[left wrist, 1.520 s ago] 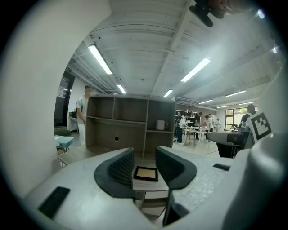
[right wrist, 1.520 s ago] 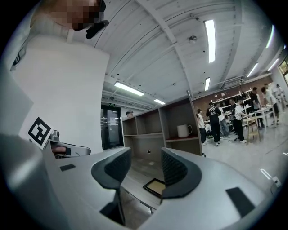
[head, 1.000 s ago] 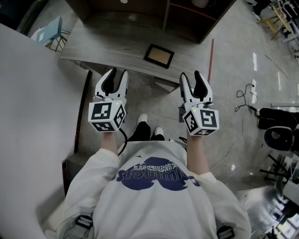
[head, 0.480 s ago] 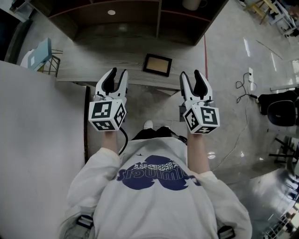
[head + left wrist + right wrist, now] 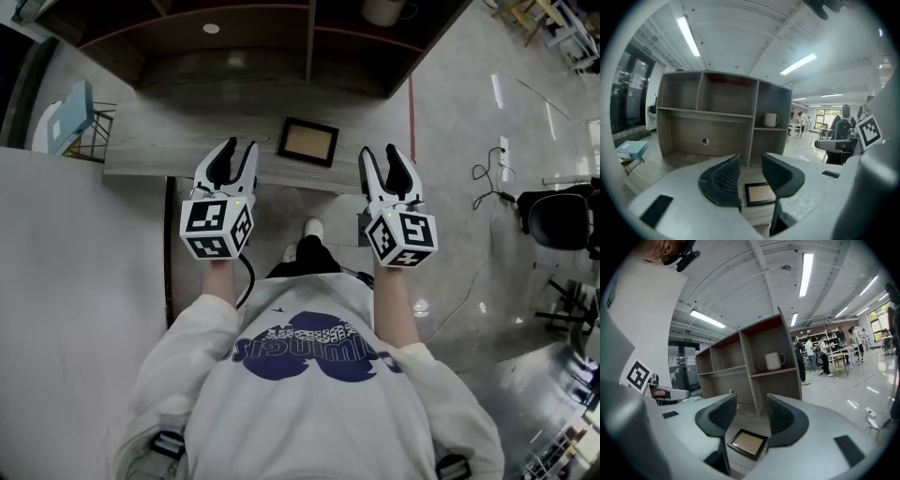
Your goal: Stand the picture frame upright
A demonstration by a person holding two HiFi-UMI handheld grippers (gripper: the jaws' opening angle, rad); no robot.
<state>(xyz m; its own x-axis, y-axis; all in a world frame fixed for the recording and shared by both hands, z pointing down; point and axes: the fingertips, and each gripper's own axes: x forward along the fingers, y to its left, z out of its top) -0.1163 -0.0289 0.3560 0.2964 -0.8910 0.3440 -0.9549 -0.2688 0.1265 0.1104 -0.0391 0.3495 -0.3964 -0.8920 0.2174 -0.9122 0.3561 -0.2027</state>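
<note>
White left gripper [image 5: 232, 150]: its jaws are standing well apart and gripping nothing; it is hovering on the near side of the frame, clear of it.
Right gripper [image 5: 386, 155]: its jaws are gaping about as wide, with nothing between the pads; it is hanging level with the left one.
Frame [image 5: 307, 142]: it is lying flat and face up near the front edge of the desk, between the lines of the two grippers and apart from both. Each gripper view is showing it through the gap of the jaws, beyond the tips.
Desk [image 5: 178, 131]: its pale wood-grain top is carrying the frame.
Shelf [image 5: 234, 47]: it is standing at the back of the desk, behind the frame; a mug [image 5: 380, 9] is sitting in its right column.
Stage: by my reading the reach is not yet made, as the frame is lying untouched.
Risk, sliding: a flat frame is offering only thin edges. One jaw nudging an edge would likely be shoving it across the smooth top, toward the shelf or off the front, rather than lifting it.
Risk, twisting: pads closing on a corner alone could be letting it swing out and drop on its face.
Risk, toppling: any back prop is hidden. If the frame is let go before it is leaning on something, it could be falling flat again or going over the near edge.
</note>
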